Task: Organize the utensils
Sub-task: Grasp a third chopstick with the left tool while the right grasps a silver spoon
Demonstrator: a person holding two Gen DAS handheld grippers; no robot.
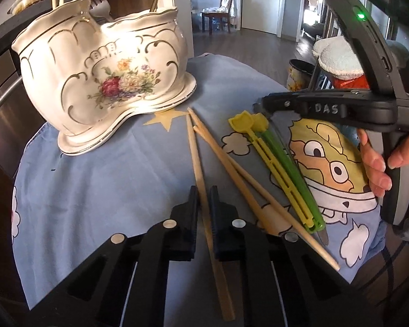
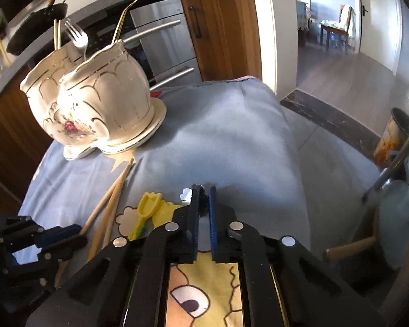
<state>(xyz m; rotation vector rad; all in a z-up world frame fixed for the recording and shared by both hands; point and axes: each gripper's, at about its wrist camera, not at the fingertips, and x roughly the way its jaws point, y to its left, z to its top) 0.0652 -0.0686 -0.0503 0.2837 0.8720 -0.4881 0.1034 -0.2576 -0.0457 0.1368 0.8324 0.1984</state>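
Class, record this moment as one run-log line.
left gripper: shut on chopstick | right gripper: shut, empty | holder: has forks | on cloth: chopsticks, clips

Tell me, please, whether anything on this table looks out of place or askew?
Yes: wooden chopsticks lie crossed on the blue cloth, and yellow and green utensils lie loose beside them, outside the ceramic holder that already holds forks. Nothing looks spilled or broken.

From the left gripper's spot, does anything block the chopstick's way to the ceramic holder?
Nothing visible does. The left gripper straddles one chopstick; only bare blue cloth lies between it and the ceramic holder. The other chopsticks lie off to the right.
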